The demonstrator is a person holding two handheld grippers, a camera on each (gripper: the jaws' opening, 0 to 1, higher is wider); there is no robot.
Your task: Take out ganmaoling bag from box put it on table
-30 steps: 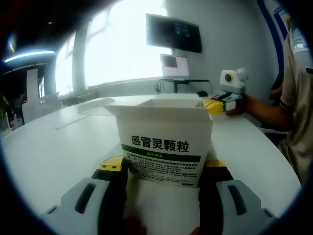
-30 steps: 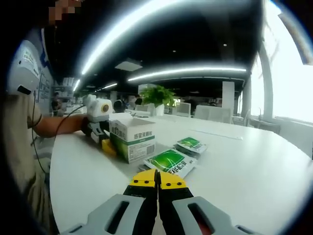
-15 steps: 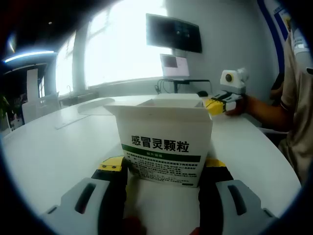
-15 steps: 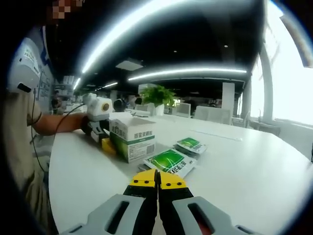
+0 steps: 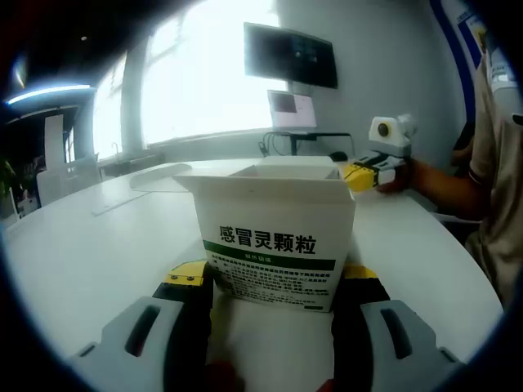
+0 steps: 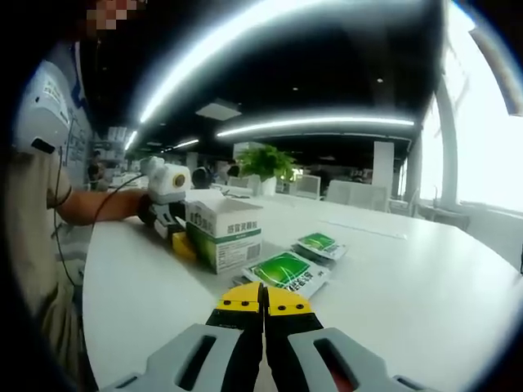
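**Box held open-topped, two green bags flat on the tabletop**

On the white tabletop [image 5: 82, 245], the left gripper [image 5: 274, 286] has its fingers [image 5: 186, 294] clamped on the two sides of the white ganmaoling box [image 5: 274, 237]. In the left gripper view the box stands upright with its top flaps open, and its printed face with the green band turns toward the camera. What is inside the box cannot be seen from this angle.

From the right gripper view, the same box [image 6: 225, 235] sits to the left of centre with the left gripper [image 6: 167, 214] behind it, held by the person's hand. Two green ganmaoling bags lie flat on the tabletop just beside the box. The nearer bag [image 6: 284, 269] runs its long axis from the box toward the right gripper [image 6: 263, 300]; the farther bag [image 6: 320, 243] lies just past it, angled the same way.

The right gripper's fingers [image 6: 243, 306] are pressed together with nothing between them, low over the tabletop and short of the nearer bag.
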